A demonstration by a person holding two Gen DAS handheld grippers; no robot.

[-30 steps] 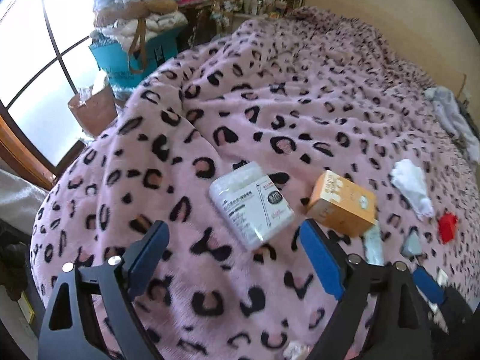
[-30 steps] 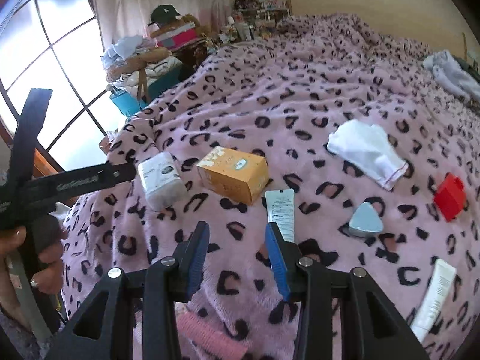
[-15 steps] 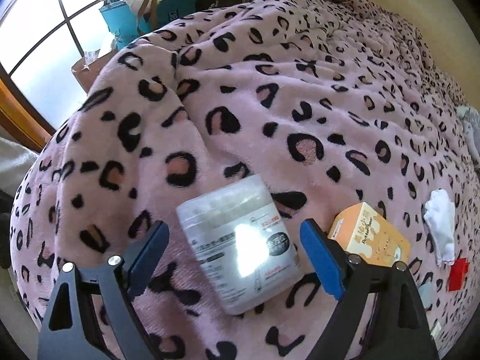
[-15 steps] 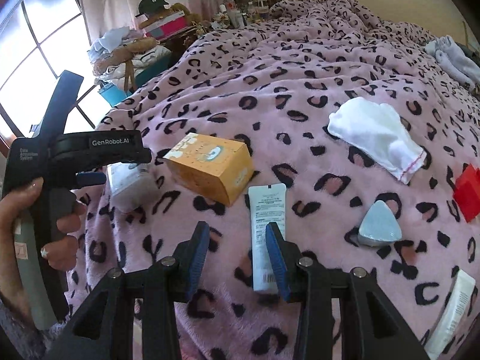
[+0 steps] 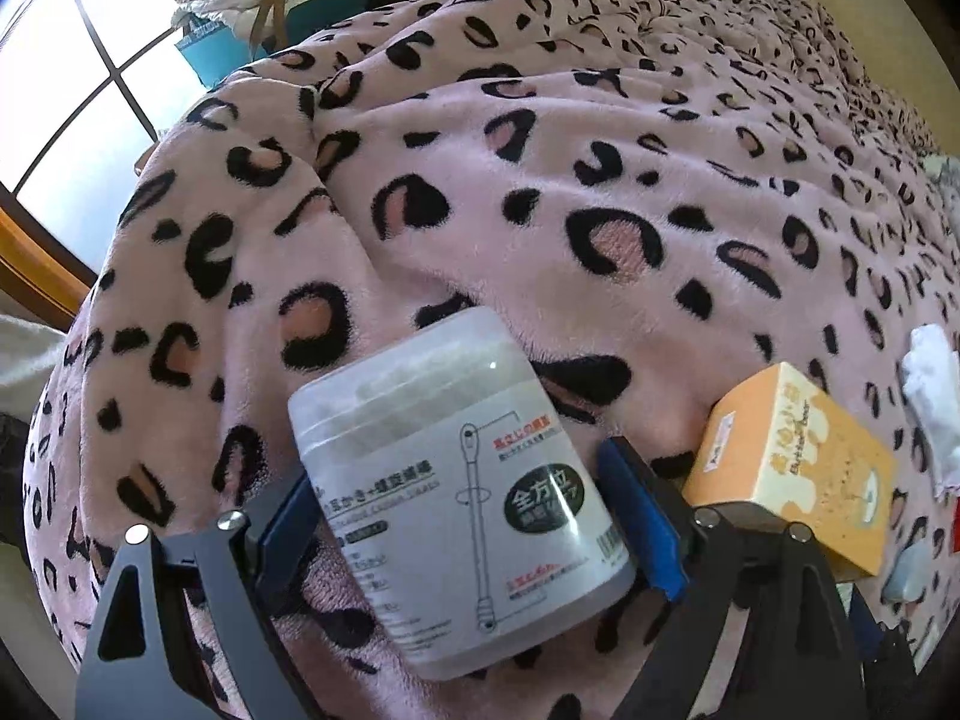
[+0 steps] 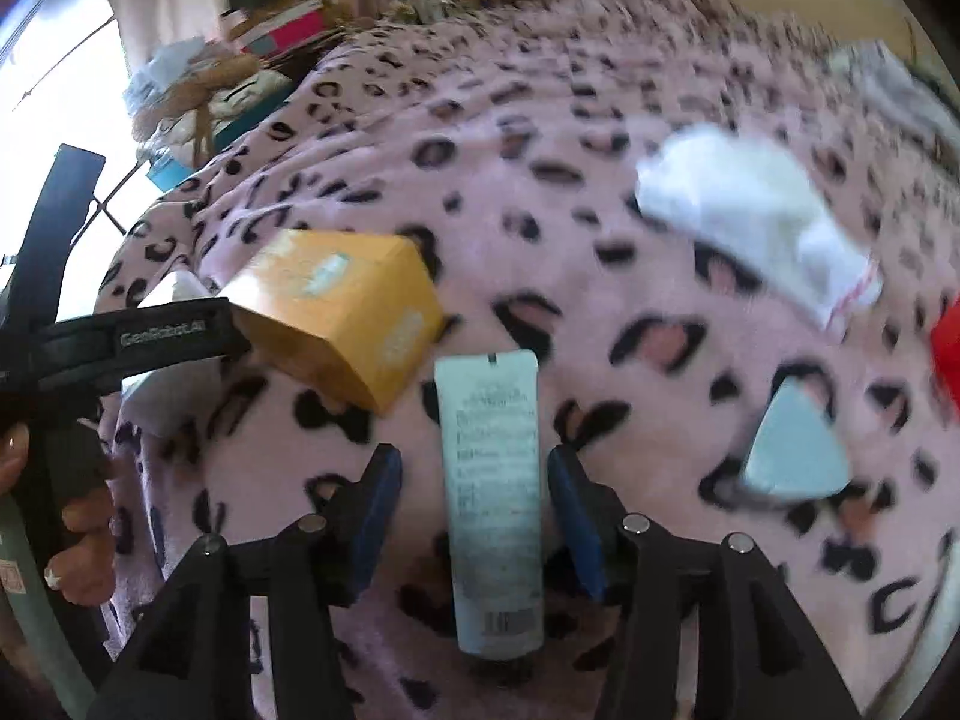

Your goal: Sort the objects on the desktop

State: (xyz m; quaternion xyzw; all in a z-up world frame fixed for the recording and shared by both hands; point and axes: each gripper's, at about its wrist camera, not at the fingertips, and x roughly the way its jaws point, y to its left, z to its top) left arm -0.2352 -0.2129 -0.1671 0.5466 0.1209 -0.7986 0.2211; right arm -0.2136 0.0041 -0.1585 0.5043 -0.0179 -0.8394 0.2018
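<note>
A clear tub of cotton swabs lies on the pink leopard blanket. My left gripper is open and straddles the tub, a blue finger close along each side. An orange box lies just right of it, also visible as the orange box in the right wrist view. There a pale blue tube lies lengthwise between the fingers of my open right gripper, with a gap on both sides. A hand holds the left gripper's body at the left edge.
A white cloth, a blue-grey triangular piece and a red object lie to the right on the blanket. Beyond the bed's far left corner stands a cluttered pile with a teal box under a window.
Both grippers moved forward and down. The swab tub now sits between the left fingers, and the tube between the right fingers. Finger spacing looks unchanged.
</note>
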